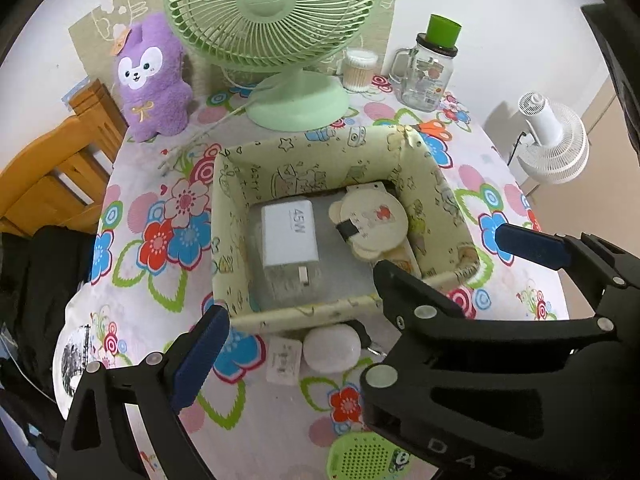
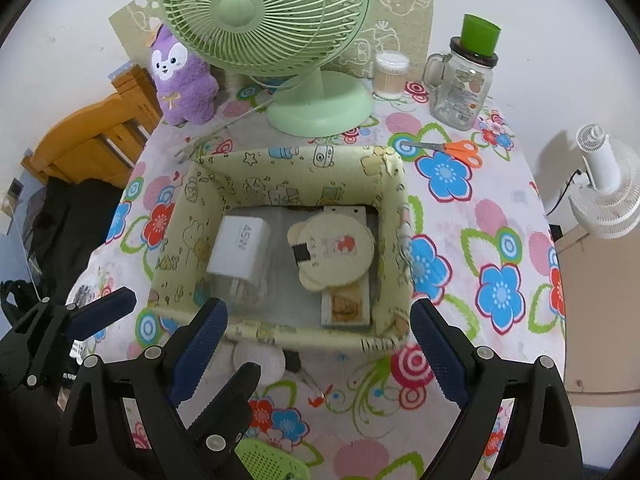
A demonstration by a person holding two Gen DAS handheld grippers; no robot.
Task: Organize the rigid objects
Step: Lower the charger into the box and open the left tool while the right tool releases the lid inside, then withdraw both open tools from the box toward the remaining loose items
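Note:
A pale yellow patterned box [image 1: 304, 312] [image 2: 280, 334] stands on the floral table. Inside lie a white 45W charger [image 1: 288, 236] [image 2: 238, 246], a round cream bear-shaped case [image 1: 370, 220] [image 2: 332, 252] and a flat card box [image 2: 346, 306] under it. In front of the box lie a white oval case [image 1: 330, 348] [image 2: 260, 362], a small white adapter [image 1: 284, 362] and a green perforated gadget [image 1: 368, 458] [image 2: 272, 462]. My left gripper [image 1: 360, 292] [image 2: 188, 344] is open and empty above the box's near edge. My right gripper [image 2: 320, 356] is open and empty, just right of it.
A green desk fan [image 1: 276, 20] [image 2: 264, 12], a purple plush [image 1: 154, 80] [image 2: 182, 80], a cotton-swab tub [image 1: 358, 70] [image 2: 390, 74] and a glass jar with a green cup [image 1: 428, 72] [image 2: 464, 80] stand at the back. Orange scissors [image 2: 452, 148] lie right of the box. A wooden chair [image 1: 56, 168] stands left.

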